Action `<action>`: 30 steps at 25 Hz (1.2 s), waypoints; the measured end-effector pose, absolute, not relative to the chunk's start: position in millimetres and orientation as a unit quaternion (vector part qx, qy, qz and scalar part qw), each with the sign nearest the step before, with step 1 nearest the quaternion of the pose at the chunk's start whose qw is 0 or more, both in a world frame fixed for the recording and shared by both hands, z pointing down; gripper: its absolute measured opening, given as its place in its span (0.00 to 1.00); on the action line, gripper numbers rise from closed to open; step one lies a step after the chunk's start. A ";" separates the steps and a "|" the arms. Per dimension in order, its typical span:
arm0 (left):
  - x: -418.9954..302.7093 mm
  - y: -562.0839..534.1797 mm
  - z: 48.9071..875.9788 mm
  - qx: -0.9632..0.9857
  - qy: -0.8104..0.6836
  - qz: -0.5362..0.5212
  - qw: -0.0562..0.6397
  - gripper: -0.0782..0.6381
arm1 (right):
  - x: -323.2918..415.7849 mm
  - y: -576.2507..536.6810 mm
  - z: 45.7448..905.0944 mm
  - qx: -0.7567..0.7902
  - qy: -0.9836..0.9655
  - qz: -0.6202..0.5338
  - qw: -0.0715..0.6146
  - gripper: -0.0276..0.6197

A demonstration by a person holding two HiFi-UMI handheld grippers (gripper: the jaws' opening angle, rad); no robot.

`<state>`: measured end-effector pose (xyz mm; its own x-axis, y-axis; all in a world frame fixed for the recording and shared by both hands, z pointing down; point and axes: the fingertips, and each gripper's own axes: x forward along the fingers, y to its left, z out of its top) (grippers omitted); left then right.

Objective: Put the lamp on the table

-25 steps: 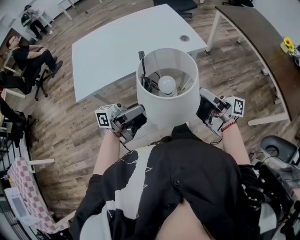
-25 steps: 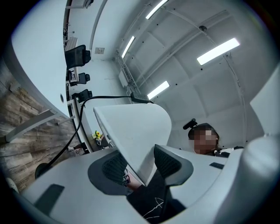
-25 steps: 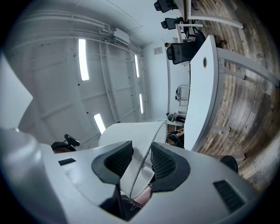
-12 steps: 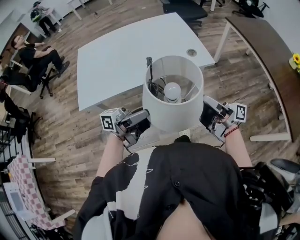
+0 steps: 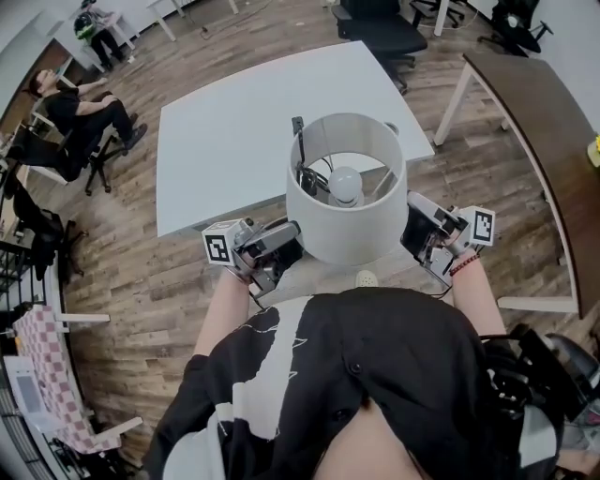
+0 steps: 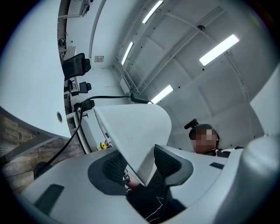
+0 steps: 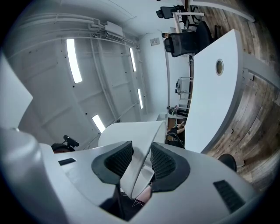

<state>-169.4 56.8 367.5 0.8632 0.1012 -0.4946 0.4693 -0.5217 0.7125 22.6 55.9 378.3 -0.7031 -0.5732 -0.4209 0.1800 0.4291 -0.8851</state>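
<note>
In the head view the lamp's white drum shade [image 5: 328, 230] hangs in front of my chest, its top open, with the bulb [image 5: 346, 184] showing inside. A black cord [image 5: 299, 150] runs over its far rim. My left gripper [image 5: 278, 253] grips the shade's lower left edge and my right gripper [image 5: 414, 231] grips its lower right edge. In the left gripper view the shade wall [image 6: 135, 131] sits between both pads [image 6: 167, 161]. The right gripper view shows the shade [image 7: 131, 131] pinched the same way. The white table [image 5: 234, 112] lies just beyond the lamp.
A dark brown curved table [image 5: 534, 103] with white legs stands to the right. Black office chairs [image 5: 380, 23] stand behind the white table. People [image 5: 80, 108] sit at the far left. A checked chair [image 5: 56, 384] is at the lower left. The floor is wood plank.
The white table has come closer and now lies partly under the shade's far rim. The lamp stays held between both grippers in the same way.
</note>
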 end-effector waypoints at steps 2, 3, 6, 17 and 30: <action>-154.2 36.5 366.1 0.848 0.161 -0.204 0.462 0.38 | 37.6 32.8 377.0 -0.123 0.763 -0.522 0.361 0.25; -141.5 20.5 366.0 0.847 0.156 -0.205 0.466 0.38 | 50.2 15.2 377.2 -0.119 0.763 -0.524 0.360 0.25; -110.7 -16.6 367.3 0.846 0.145 -0.206 0.470 0.38 | 80.3 -27.0 379.5 -0.113 0.761 -0.531 0.356 0.25; -111.5 -16.5 362.4 0.848 0.141 -0.218 0.461 0.38 | 80.1 -29.7 373.5 -0.107 0.765 -0.527 0.353 0.24; -111.1 -19.5 366.8 0.858 0.131 -0.237 0.437 0.37 | 80.4 -37.1 377.5 -0.089 0.777 -0.524 0.337 0.24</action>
<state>-111.1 -19.5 366.8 0.8538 0.0174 -0.5204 0.4313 -0.5836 0.6881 80.4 -37.1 377.5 -0.7568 -0.4919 -0.4305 0.2140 0.4358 -0.8742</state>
